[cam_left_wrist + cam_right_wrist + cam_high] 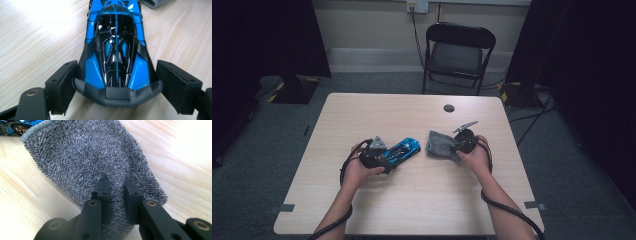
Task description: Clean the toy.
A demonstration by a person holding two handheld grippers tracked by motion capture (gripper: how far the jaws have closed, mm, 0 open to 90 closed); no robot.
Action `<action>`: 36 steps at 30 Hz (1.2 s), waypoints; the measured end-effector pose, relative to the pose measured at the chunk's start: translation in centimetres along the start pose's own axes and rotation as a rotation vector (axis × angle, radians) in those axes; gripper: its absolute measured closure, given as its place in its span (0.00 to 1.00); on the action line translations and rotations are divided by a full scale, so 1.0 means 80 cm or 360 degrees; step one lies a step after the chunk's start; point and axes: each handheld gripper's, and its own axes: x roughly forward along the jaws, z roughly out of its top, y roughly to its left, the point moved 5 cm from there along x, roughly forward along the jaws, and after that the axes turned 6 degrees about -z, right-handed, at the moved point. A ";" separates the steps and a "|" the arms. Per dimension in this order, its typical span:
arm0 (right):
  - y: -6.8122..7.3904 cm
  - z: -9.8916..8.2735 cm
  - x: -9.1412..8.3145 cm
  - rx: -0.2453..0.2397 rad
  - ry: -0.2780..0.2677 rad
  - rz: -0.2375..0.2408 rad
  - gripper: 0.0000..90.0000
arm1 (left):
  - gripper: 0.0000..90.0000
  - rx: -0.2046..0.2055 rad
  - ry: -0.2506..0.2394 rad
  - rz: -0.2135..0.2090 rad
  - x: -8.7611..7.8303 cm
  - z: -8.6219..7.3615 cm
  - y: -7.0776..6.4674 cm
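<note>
One table (412, 200), light wood. On it: one blue toy car (403, 150), one grey cloth (439, 144). Two grippers, one in each hand.

Left gripper (384, 161) sits at the car's 7 o'clock end in the high view. In the left gripper view the car (116, 50) lies between the jaws, nose or tail toward the camera; the left pad (65, 85) sits right at the bodywork, the right pad (175, 82) stands clear of it. Jaws released, not gripping.

Right gripper (458, 146) at the cloth's 3 o'clock edge. Jaws clenched on a pinched fold of cloth (100, 165).

Cloth lies just beside the car, at its 3 o'clock. One folding chair (457, 52) beyond the table at 12 o'clock.
</note>
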 end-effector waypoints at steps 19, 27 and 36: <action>-0.002 -0.002 -0.001 0.0011 -0.0014 0.0008 0.86 | 0.21 -0.0038 -0.0056 -0.0009 -0.026 0.011 0.003; -0.005 -0.004 -0.005 0.0016 -0.0036 0.0018 0.86 | 0.26 -0.0025 -0.0087 -0.0039 -0.019 0.038 -0.009; -0.004 -0.004 -0.018 -0.0014 -0.0095 0.0054 0.86 | 0.36 -0.0040 -0.0058 -0.0019 0.004 0.041 0.004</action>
